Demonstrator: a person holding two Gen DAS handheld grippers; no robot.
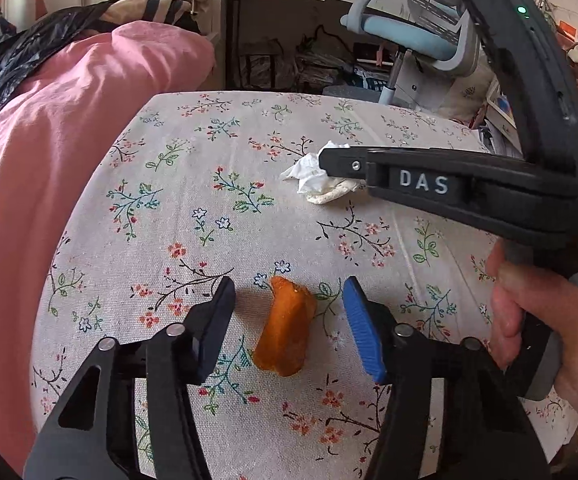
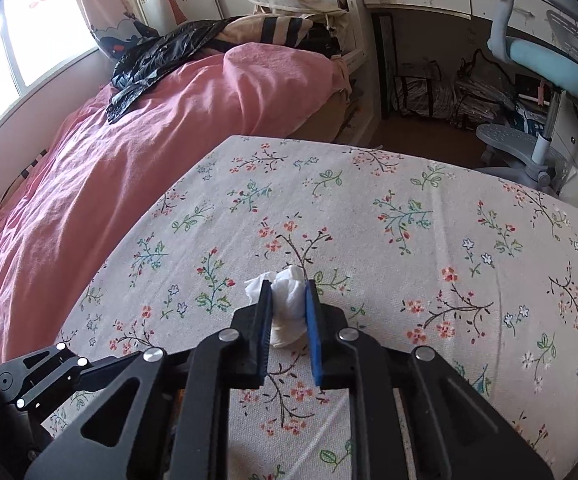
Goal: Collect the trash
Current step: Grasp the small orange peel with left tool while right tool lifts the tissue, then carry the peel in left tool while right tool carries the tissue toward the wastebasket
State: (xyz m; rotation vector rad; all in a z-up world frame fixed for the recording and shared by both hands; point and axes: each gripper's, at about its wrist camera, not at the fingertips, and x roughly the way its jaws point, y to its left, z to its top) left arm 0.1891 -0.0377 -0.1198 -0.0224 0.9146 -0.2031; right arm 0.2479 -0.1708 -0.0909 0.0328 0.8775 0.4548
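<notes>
White crumpled tissue (image 2: 287, 305) on floral table (image 2: 409, 240), clamped in right gripper (image 2: 287, 312) fingers | orange peel (image 1: 285, 326) between wide-apart left gripper (image 1: 289, 308) fingers, untouched | label reads "DAS" (image 1: 423, 182)

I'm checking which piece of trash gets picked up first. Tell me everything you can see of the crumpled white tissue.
The crumpled white tissue is a soft, wrinkled paper wad, bright white on top and creamier at its lower end. It lies on the floral tablecloth, far from the orange peel. The right gripper straddles it, blue-padded fingers close on both sides, one corner poking out past the left finger. Whether it is squeezed yet is unclear.
</notes>
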